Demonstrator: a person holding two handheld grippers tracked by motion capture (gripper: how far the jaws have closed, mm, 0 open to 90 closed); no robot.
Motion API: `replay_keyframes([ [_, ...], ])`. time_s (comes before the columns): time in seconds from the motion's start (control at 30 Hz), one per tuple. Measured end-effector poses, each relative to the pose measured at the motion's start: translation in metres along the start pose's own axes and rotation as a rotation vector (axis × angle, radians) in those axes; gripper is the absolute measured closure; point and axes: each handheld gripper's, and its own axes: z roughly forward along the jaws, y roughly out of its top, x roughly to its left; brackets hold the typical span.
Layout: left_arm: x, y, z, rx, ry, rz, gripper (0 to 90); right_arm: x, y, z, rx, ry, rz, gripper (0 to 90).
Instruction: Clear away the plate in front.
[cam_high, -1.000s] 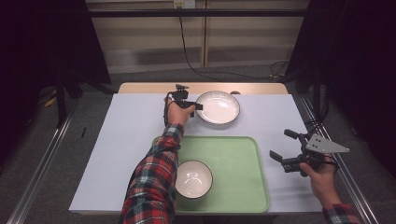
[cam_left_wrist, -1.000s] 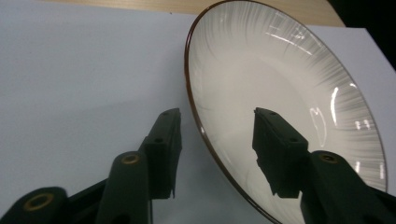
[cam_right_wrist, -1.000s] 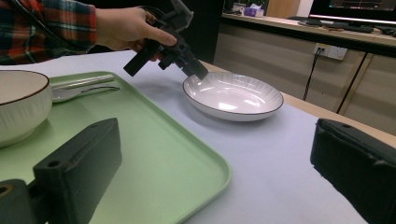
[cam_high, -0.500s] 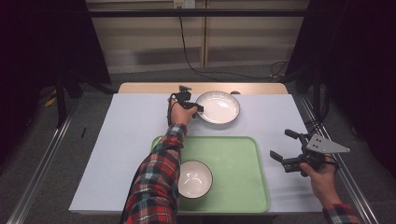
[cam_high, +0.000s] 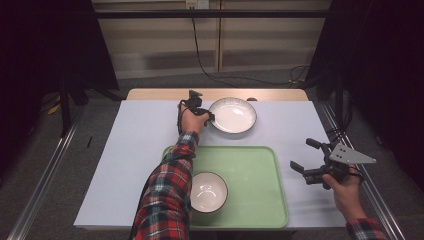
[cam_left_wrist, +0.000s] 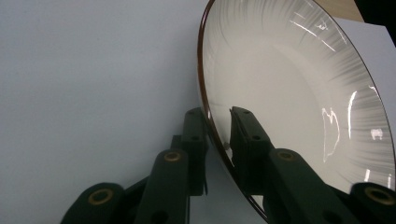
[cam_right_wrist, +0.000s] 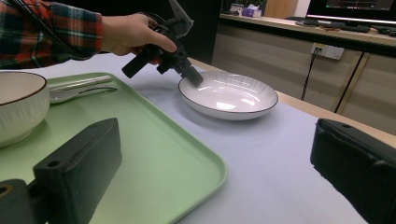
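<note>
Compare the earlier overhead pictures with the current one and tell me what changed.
The left claw has just been closing on the near rim of the white plate, one jaw inside the rim and one outside. Whether the pads press it yet I cannot tell. The plate, the bowl on the green tray and the open right claw stayed where they were.

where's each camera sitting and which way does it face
High view: above the person's side, looking forward and down on the table; both forearms and tools show.
Left gripper view: on the left tool, along its jaws, just closing on the plate rim.
Right gripper view: on the right tool, open, facing across the tray.
Shared: plate, in all views.
</note>
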Motion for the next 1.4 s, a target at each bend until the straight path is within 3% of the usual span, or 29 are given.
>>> replay_keyframes([
  [0.03,0.001,0.0,-0.001,0.004,0.004,0.016,76.9,0.0,0.0,0.0,0.004,-0.005,0.004,1.4],
  [0.1,0.001,0.0,-0.002,0.003,0.001,0.009,77.2,0.0,0.0,0.0,0.003,-0.005,-0.002,1.4],
  [0.17,0.0,0.001,0.0,-0.002,0.019,0.048,75.9,0.001,0.0,0.0,0.003,-0.002,0.006,1.4],
  [0.2,-0.002,0.001,0.0,0.002,0.022,0.037,75.5,0.001,0.0,0.0,0.003,-0.002,0.004,1.4],
  [0.27,-0.002,0.002,0.002,-0.004,0.034,0.052,75.5,0.001,0.0,0.0,0.001,-0.001,0.004,1.3],
  [0.37,-0.003,0.0,0.008,-0.018,0.029,0.048,69.1,0.001,0.001,0.0,0.001,-0.002,0.001,1.4],
  [0.47,-0.008,0.002,0.009,-0.001,0.062,0.055,68.3,0.001,0.0,0.0,0.0,-0.002,0.002,1.4],
  [0.53,-0.008,0.005,0.009,0.01,0.059,0.032,69.7,0.001,0.001,0.0,-0.004,-0.004,0.002,1.4],
  [0.67,0.001,0.004,0.006,-0.015,-0.003,-0.105,79.0,0.001,0.0,0.001,0.0,-0.002,0.003,1.3],
  [0.77,0.002,0.007,0.004,-0.02,-0.013,-0.112,82.0,0.0,0.0,0.001,0.001,-0.004,0.006,1.4],
  [0.8,-0.002,0.01,0.0,-0.018,-0.008,-0.094,82.5,-0.001,0.0,0.0,0.006,-0.003,-0.009,1.4],
  [0.87,-0.007,0.014,-0.005,-0.047,-0.041,-0.078,85.8,-0.003,-0.001,0.0,-0.002,-0.005,0.0,1.3],
  [0.9,-0.01,0.016,-0.008,-0.044,-0.044,-0.031,86.4,-0.003,-0.001,0.0,-0.004,-0.01,0.013,1.3],
  [0.93,-0.014,0.018,-0.01,-0.027,-0.019,-0.003,86.5,-0.004,0.0,0.0,-0.005,-0.011,0.013,1.3],
  [1.0,-0.017,0.019,-0.013,-0.028,-0.038,-0.041,85.8,-0.004,-0.001,0.0,0.003,-0.008,0.006,1.3],
  [1.1,-0.017,0.021,-0.018,-0.013,-0.042,-0.027,85.4,-0.005,-0.001,0.003,0.017,-0.004,-0.002,1.2],
  [1.13,-0.018,0.022,-0.019,-0.012,-0.031,-0.014,85.2,-0.004,0.0,0.004,0.021,-0.023,0.005,1.2],
  [1.2,-0.018,0.022,-0.022,-0.003,-0.035,-0.014,85.2,-0.006,0.0,0.006,0.032,0.006,0.005,0.5],
  [1.23,-0.018,0.023,-0.023,0.002,-0.037,-0.003,85.2,-0.007,0.0,0.008,0.032,-0.006,0.018,0.4],
  [1.27,-0.018,0.023,-0.025,-0.001,-0.041,-0.018,85.2,-0.008,0.0,0.01,0.046,-0.003,0.016,0.4],
  [1.33,-0.018,0.024,-0.029,0.005,-0.058,0.005,85.3,-0.012,0.0,0.015,0.056,-0.001,0.014,0.4],
  [1.37,-0.02,0.024,-0.031,0.006,-0.073,-0.012,85.3,-0.015,0.0,0.018,0.056,-0.013,0.032,0.3],
  [1.4,-0.02,0.025,-0.034,0.003,-0.081,0.014,85.3,-0.016,0.001,0.02,0.055,-0.031,0.045,0.2],
])
